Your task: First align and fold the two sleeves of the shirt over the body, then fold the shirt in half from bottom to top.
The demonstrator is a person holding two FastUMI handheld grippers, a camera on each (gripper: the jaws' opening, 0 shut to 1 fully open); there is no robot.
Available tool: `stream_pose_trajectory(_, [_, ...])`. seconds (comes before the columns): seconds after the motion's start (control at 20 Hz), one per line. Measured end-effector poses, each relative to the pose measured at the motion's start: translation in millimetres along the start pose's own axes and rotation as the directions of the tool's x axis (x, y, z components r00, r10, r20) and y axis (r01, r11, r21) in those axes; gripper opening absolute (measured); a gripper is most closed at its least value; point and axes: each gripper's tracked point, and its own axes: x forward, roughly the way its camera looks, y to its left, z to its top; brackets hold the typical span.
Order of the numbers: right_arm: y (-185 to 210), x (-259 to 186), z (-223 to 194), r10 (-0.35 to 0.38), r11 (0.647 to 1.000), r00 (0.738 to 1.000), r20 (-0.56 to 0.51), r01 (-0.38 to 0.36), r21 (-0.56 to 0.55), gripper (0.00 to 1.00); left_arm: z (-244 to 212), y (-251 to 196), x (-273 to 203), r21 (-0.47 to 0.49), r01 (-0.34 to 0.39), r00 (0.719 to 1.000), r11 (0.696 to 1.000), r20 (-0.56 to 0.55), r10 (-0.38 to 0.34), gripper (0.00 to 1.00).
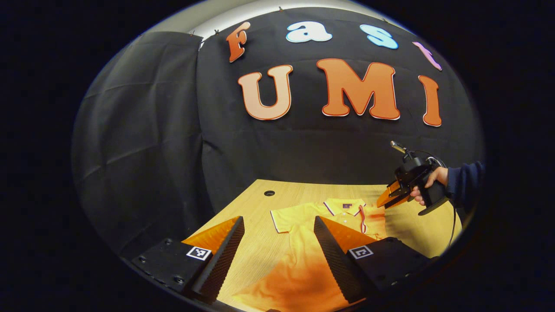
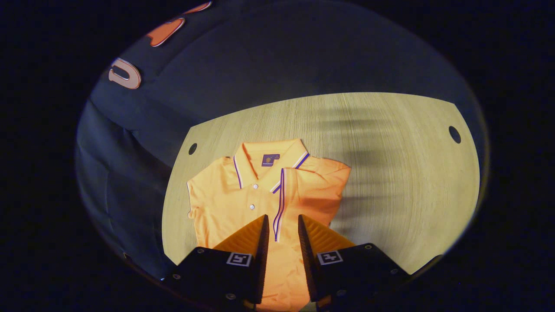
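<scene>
- Orange short-sleeved polo shirt (image 2: pixel 243 195) lies flat on pale wooden table (image 2: pixel 390 173), collar toward the booth wall, small unreadable collar label (image 2: pixel 270 159)
- Left gripper (image 1: pixel 277 242) wide apart, empty
- Right gripper (image 2: pixel 282 236) narrow, empty

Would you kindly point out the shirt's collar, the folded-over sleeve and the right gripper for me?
collar (image 2: pixel 269 161), right gripper view, on the inner neckband beside the small label.
folded-over sleeve (image 2: pixel 321 190), right gripper view, on the cloth lying across the shirt's body.
right gripper (image 1: pixel 392 195), left gripper view, between its fingertips above the shirt.
</scene>
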Motion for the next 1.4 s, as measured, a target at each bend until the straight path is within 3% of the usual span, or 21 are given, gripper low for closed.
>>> stream_pose_trajectory(0.05, [0, -6, 1, -0.009, 1.000, 1.000, 0.018, 0.009, 0.022, 0.48, -4, 3, 12, -0.011, 0.032, 0.999, 0.999, -0.011, -0.032, 0.99])
stream_pose_trajectory(0.1, [-1, -12, -1, -0.021, 0.999, 0.999, 0.038, 0.020, 0.046, 0.62, -8, 2, 25, -0.023, 0.079, 0.996, 0.997, -0.030, -0.080, 0.99])
stream_pose_trajectory(0.15, [-3, -17, -2, -0.040, 0.997, 0.998, 0.055, 0.036, 0.067, 0.58, -15, 3, 37, -0.036, 0.111, 0.992, 0.993, -0.059, -0.113, 0.99])
stream_pose_trajectory(0.3, [-9, -35, -12, -0.091, 0.991, 0.990, 0.108, 0.079, 0.111, 0.68, -30, 12, 75, -0.065, 0.172, 0.975, 0.983, -0.135, -0.179, 0.99])
stream_pose_trajectory(0.35, [-10, -41, -15, -0.106, 0.989, 0.987, 0.123, 0.091, 0.121, 0.60, -33, 13, 88, -0.072, 0.185, 0.967, 0.980, -0.163, -0.195, 1.00])
stream_pose_trajectory(0.4, [-13, -47, -20, -0.127, 0.985, 0.983, 0.132, 0.110, 0.131, 0.71, -35, 13, 102, -0.080, 0.199, 0.960, 0.977, -0.185, -0.211, 1.00])
stream_pose_trajectory(0.45, [-15, -53, -26, -0.141, 0.982, 0.980, 0.144, 0.120, 0.143, 0.74, -38, 16, 112, -0.087, 0.205, 0.955, 0.975, -0.202, -0.219, 0.99])
stream_pose_trajectory(0.5, [-15, -60, -32, -0.152, 0.979, 0.976, 0.153, 0.128, 0.158, 0.64, -38, 18, 125, -0.090, 0.215, 0.948, 0.973, -0.220, -0.229, 0.98])
stream_pose_trajectory(0.55, [-13, -67, -38, -0.152, 0.978, 0.975, 0.160, 0.124, 0.170, 0.74, -43, 20, 137, -0.090, 0.213, 0.941, 0.973, -0.250, -0.229, 0.98])
stream_pose_trajectory(0.65, [-12, -77, -53, -0.161, 0.972, 0.972, 0.172, 0.126, 0.197, 0.78, -51, 17, 165, -0.125, 0.224, 0.917, 0.967, -0.309, -0.252, 0.98])
stream_pose_trajectory(0.9, [-21, -100, -81, -0.246, 0.946, 0.939, 0.241, 0.180, 0.268, 0.80, -79, 25, 212, -0.249, 0.204, 0.809, 0.947, -0.502, -0.306, 0.98])
stream_pose_trajectory(0.95, [-23, -106, -84, -0.268, 0.940, 0.929, 0.256, 0.194, 0.281, 0.80, -85, 27, 216, -0.250, 0.204, 0.774, 0.947, -0.551, -0.312, 0.96])
stream_pose_trajectory(1.2, [-17, -124, -110, -0.319, 0.921, 0.899, 0.300, 0.219, 0.322, 0.81, -113, 14, 268, -0.242, 0.186, 0.695, 0.952, -0.653, -0.301, 0.96])
stream_pose_trajectory(1.4, [-14, -143, -116, -0.358, 0.918, 0.861, 0.362, 0.253, 0.306, 0.80, -136, 16, 291, -0.212, 0.151, 0.603, 0.966, -0.754, -0.260, 0.96])
